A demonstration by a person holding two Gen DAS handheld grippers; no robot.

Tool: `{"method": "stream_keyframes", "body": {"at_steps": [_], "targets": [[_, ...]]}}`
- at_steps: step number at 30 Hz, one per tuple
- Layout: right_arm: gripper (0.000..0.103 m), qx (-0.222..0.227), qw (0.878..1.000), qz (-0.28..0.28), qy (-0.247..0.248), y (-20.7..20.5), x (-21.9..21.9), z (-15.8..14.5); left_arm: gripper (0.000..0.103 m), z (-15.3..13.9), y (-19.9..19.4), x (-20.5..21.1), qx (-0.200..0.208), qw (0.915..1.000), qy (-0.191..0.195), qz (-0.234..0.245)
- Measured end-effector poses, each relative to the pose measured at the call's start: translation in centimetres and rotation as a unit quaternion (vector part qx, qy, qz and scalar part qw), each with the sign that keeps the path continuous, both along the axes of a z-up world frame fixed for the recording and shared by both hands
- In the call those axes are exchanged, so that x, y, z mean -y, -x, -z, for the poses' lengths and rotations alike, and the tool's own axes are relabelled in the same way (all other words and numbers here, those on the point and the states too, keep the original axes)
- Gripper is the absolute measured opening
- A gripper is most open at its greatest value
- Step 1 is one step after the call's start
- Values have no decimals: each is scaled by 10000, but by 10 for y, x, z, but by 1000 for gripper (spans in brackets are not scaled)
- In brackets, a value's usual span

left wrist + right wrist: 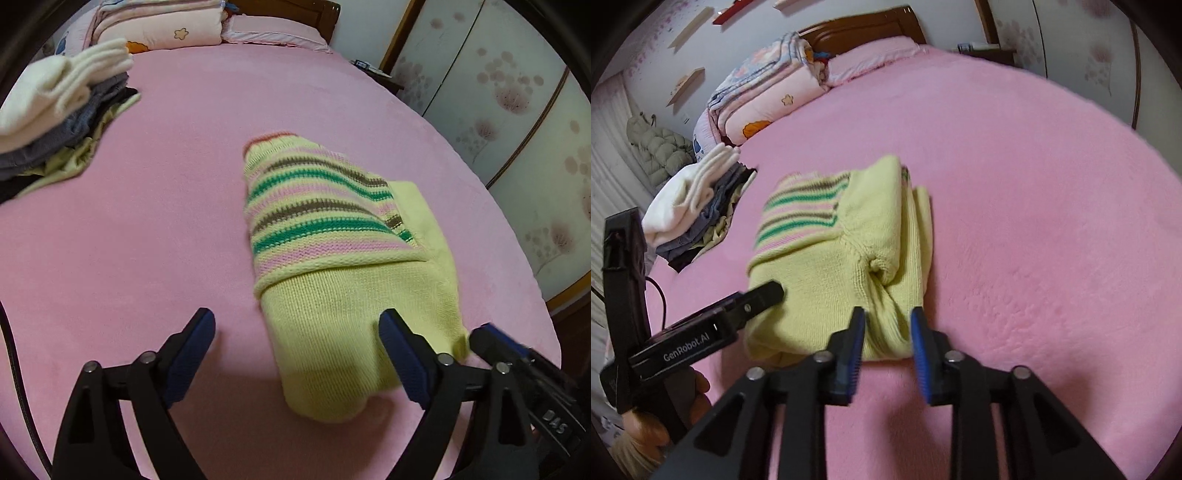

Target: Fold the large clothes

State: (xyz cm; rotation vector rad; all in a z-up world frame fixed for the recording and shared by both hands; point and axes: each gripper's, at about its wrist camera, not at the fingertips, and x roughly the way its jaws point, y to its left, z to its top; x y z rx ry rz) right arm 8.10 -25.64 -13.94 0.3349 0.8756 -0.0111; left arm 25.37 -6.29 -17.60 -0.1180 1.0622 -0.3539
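Yellow striped knit sweater [842, 258] lies folded into a compact bundle mid pink bed [147, 240], near edge toward you. Left gripper [297, 354] jaws wide apart, straddling its near left corner, nothing clamped. Right gripper [888, 343] jaws partly apart over the near hem, not pinching. Get both under the bundle evenly before lifting toward the folded clothes stack [66, 122], or it unrolls

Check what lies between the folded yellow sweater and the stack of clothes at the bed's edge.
Only bare pink bedcover separates the sweater from the stack; both wrist views show this.
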Motion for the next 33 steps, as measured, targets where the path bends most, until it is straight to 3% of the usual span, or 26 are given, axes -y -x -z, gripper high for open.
{"method": "stream_keyframes", "body": {"at_steps": [4, 8, 11, 14, 19, 25, 27, 30, 33], "targets": [[31, 117, 9999, -124, -20, 5, -4, -19, 102, -24, 5, -8, 16, 9995, -232, -233], [33, 145, 9993, -253, 236, 3, -9, -38, 102, -43, 8, -10, 115, 9990, -324, -297], [44, 319, 9977, -320, 496, 3, -13, -54, 102, -52, 11, -14, 46, 9988, -469, -152], [60, 486, 9968, -474, 418, 1, -13, -69, 102, -62, 12, -17, 88, 9986, -496, -135], [68, 608, 9958, -570, 389, -7, -7, -91, 103, -81, 6, -25, 158, 9991, -292, -263], [69, 499, 9964, -635, 248, -29, 8, -105, 103, -106, -8, -28, 450, 9978, -373, -315], [69, 423, 9969, -634, 202, -40, 15, -106, 103, -110, -13, -27, 550, 9981, -201, -216], [69, 281, 9977, -607, 105, -54, 23, -103, 103, -106, -20, -25, 563, 9983, -15, -153], [71, 88, 9977, -656, -151, -71, 28, -91, 103, -87, -32, -17, 284, 9996, -17, -95]]}}
